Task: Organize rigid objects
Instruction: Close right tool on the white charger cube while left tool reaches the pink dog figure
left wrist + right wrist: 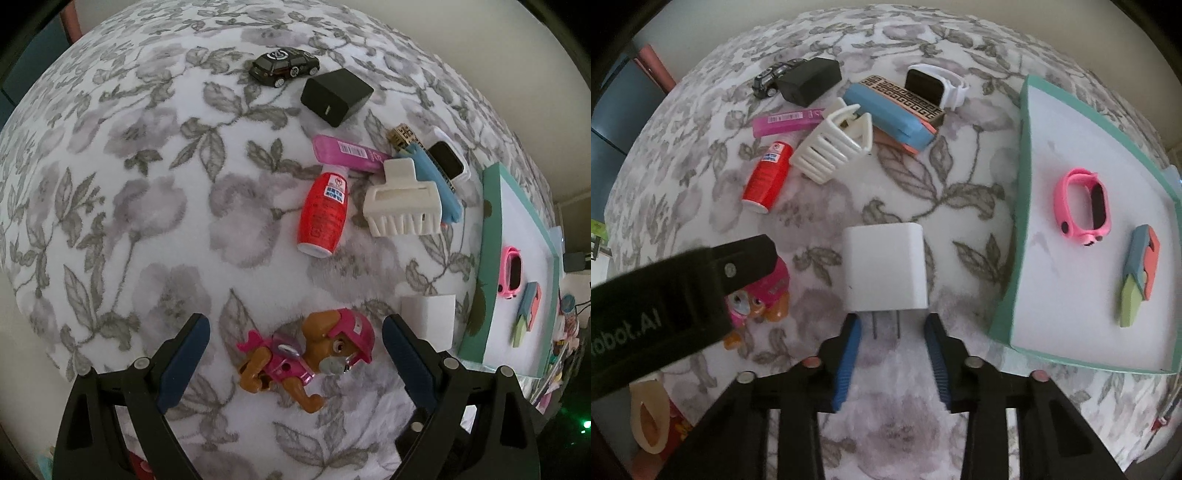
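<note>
Both grippers hover low over a floral grey-and-white fleece blanket [155, 206]. Left gripper [295, 354]: jaws wide apart, straddling a brown-and-pink plastic toy pup figure [306, 354] that lies on its side; neither pad touches it. Right gripper [892, 354]: jaws apart, empty, lined up on the prong end of a white cube-shaped wall charger [884, 267]; the two metal prongs point back into the gap.

Destination, by my reading: a shallow teal-rimmed tray with a white floor [1021, 177], just right of the charger. It already holds a pink plastic watch [1084, 201] and a small blue-coral-green block piece [1139, 273].

Risks:
- Right pads closing on the thin prongs rather than the charger body would give a weak, pivoting hold; the charger may swing or drop.
- The pup is irregular and rounded; an off-centre pinch on head or legs could squirt it out across the soft fleece.
- The left gripper body sits close to the charger's left side in the right wrist view; simultaneous moves could collide.

Room: open blanket between charger and tray rim; the rim is raised, so loads must lift over it. The tray's near half is free. Farther off, a cluster (red bottle [323, 212], white hair claw [402, 205], black cube [336, 96], toy car [284, 66]) is well apart.
</note>
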A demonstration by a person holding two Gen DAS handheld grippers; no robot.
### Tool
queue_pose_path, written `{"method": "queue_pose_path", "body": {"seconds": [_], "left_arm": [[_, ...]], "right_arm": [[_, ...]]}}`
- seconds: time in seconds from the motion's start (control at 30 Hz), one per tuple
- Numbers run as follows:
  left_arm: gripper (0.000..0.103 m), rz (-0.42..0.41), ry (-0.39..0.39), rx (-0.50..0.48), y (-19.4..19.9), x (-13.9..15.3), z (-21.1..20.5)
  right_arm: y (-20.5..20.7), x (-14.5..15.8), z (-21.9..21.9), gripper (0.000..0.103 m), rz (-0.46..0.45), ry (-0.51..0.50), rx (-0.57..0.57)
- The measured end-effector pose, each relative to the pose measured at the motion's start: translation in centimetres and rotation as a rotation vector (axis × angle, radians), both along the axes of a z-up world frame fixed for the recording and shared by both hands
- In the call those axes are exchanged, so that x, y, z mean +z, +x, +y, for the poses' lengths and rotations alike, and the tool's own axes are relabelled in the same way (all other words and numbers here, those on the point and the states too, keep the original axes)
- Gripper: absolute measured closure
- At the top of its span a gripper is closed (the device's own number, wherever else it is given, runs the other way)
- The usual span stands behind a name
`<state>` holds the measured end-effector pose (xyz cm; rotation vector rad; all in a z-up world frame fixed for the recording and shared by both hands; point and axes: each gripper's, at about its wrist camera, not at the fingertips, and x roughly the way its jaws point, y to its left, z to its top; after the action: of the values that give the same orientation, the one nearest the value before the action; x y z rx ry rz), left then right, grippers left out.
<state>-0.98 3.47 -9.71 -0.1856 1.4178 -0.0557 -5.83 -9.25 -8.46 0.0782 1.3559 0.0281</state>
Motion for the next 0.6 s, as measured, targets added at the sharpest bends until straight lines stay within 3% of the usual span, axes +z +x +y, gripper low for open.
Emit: {"method": "queue_pose_path", "body": {"seconds": [0.23, 0.3, 0.37, 0.6], "left_arm": [[0.009, 0.018, 0.037, -0.045, -0.6, -0.3, -1.9], [0.012, 0.030, 0.033, -0.041, -0.7, -0.6, -2.0], [0.022, 0.045, 0.025, -0.038, -0.6, -1.1, -2.2], [0.022, 0.052, 0.011, -0.049, -0.9, -1.6, -3.1]], "right_arm": [[-0.8, 0.2, -2.1, 0.073, 0.001, 0.038, -0.024], [-0.8, 0.1, -2.5, 0.073, 0.000, 0.045, -0.029], [-0.5, 0.2, -2.7, 0.073, 0.000, 0.055, -0.034], [0.8, 0.1, -4.4, 0.072, -0.004, 0.082, -0.061]]}}
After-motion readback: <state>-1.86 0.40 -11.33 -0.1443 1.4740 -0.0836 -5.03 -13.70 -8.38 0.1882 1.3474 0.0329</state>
